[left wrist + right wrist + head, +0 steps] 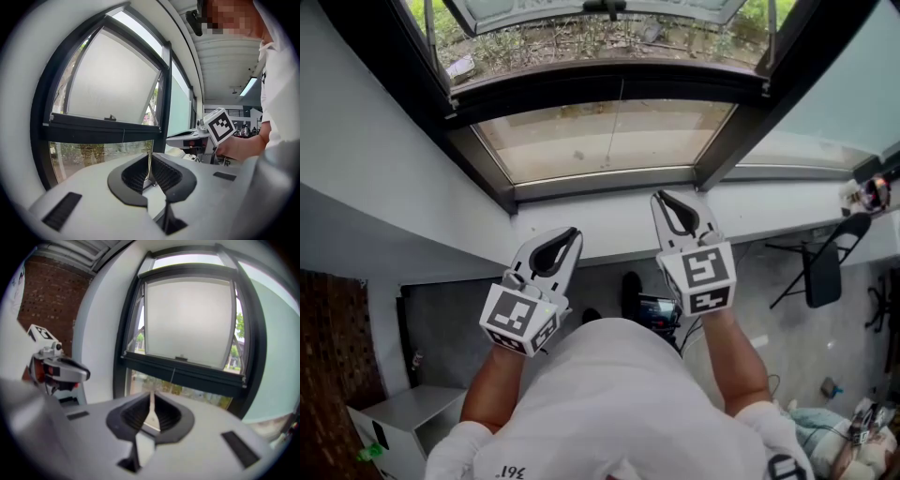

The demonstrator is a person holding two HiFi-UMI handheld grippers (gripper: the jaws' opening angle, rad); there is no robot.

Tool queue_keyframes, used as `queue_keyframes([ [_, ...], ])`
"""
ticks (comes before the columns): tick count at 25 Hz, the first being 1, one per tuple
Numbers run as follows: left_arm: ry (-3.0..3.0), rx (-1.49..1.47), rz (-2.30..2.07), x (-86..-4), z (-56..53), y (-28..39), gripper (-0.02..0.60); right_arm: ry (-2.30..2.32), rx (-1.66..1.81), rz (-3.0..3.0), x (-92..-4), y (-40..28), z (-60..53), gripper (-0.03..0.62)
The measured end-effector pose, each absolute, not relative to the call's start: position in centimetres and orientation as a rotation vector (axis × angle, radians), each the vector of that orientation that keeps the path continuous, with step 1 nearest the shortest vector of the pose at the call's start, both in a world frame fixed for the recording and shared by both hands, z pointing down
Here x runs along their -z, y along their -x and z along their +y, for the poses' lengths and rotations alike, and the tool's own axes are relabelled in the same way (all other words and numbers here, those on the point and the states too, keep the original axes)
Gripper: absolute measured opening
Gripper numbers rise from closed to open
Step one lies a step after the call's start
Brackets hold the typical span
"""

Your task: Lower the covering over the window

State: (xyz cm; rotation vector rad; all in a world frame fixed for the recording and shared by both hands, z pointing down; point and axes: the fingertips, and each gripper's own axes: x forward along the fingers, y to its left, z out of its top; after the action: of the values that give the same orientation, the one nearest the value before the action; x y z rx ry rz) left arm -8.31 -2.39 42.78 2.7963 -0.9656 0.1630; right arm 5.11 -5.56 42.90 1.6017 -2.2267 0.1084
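**A:** How much room do they have by the glass?

**B:** Plenty. The left gripper and the right gripper are side by side with a clear gap between them. Ahead of both pairs of jaws it's open air up to the window. The white sill lies just ahead of the jaw tips and below them. Out beyond the left jaws there's bare white wall. Out beyond the right jaws stands the dark upright of the frame.

**A:** And the jaws?

**B:** Each pair is closed to a thin slit, with nothing pinched in either.

**A:** Where's the covering?

**B:** I can't pick out the covering itself. What I can see is a thin cord, ahead of the jaws and above them. It sits between the two grippers' lines and well apart from both. Its long axis is vertical: it crosses the dark crossbar and hangs straight down in front of the lower pane. Above the crossbar, the sash is tilted outward.

**A:** Any writing?

**B:** The marker cubes carry black-and-white squares but no letters. There's dark print at the edge of the white shirt, too cropped for me to read.
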Motion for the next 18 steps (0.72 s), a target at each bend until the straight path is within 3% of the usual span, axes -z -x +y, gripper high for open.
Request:
queue_keyframes([
  [18, -2.724, -0.210, -0.954, -44.2, 1.2, 4.5, 0.035, -1.548, -0.179, -2.236, -44.3, -9.0, -1.7, 0.040],
])
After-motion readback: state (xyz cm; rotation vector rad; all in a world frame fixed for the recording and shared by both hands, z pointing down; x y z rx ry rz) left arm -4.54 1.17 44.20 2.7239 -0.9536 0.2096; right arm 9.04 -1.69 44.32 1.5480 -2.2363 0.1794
